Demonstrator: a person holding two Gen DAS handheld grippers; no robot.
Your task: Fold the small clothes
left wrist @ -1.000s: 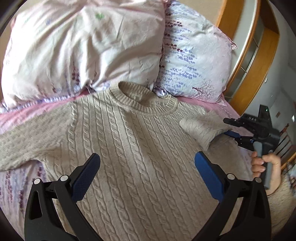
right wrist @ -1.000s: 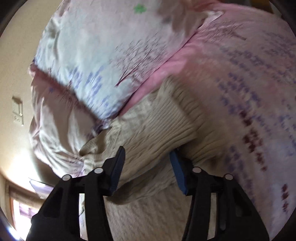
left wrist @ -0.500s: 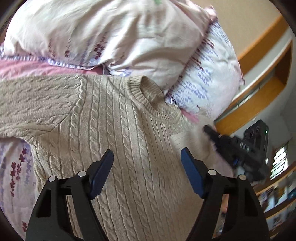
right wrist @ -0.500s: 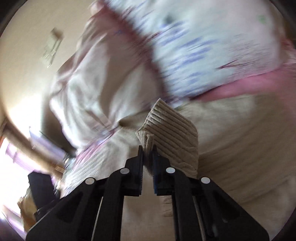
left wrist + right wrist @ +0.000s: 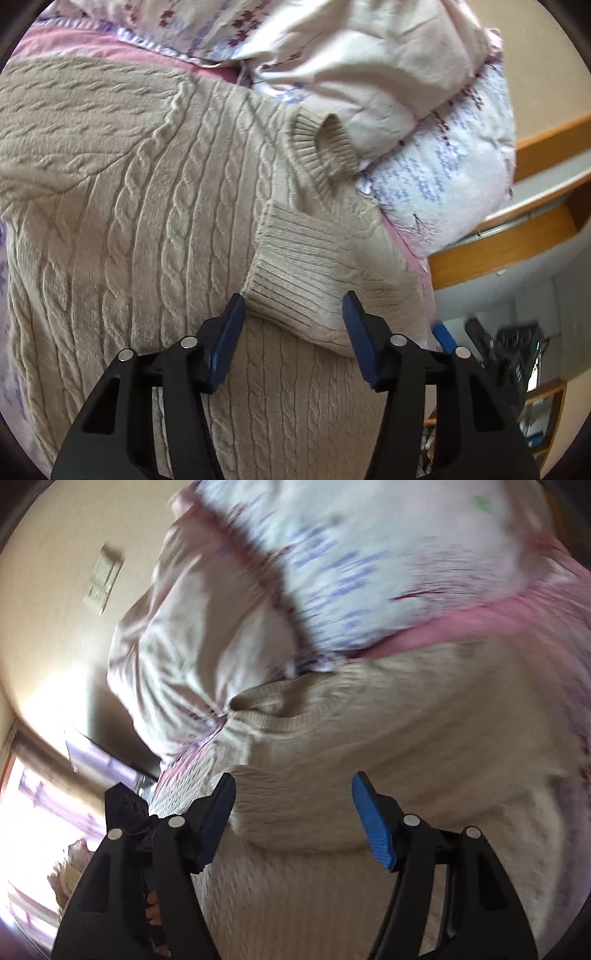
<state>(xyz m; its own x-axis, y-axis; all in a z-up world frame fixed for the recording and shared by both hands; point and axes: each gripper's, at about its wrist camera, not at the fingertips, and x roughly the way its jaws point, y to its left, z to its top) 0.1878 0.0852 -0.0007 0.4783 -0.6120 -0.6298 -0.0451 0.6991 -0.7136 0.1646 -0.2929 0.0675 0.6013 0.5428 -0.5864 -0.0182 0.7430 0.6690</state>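
- Sweater [image 5: 155, 229], a beige cable-knit, lies spread flat on the bed, neckline [image 5: 325, 147] up against the pillows [image 5: 369, 66] at the head end and the body running down toward the foot.
- One sleeve is folded in across the chest: its ribbed cuff [image 5: 295, 266] lies on top of the body just below the neckline, and the sleeve slants from there out toward the right edge of the bed.
- The other sleeve [image 5: 55, 122] is not folded yet. It stretches flat toward the bed's left edge, over the pink sheet [image 5: 92, 44].
- Left gripper [image 5: 293, 321] is open wide and empty, fingers straddling the near end of that cuff; one blue pad looks right against the cuff's corner.
- Right gripper [image 5: 293, 805] is open wide too, nothing in it, hovering just above the folded sleeve with the fold line [image 5: 295, 834] running crosswise between its fingers. That view is blurred.
- My read: the right sleeve looks done. The outstretched sleeve is next, and it lies off to the left of the left gripper, long axis across the bed, so the left hand is the nearer one.
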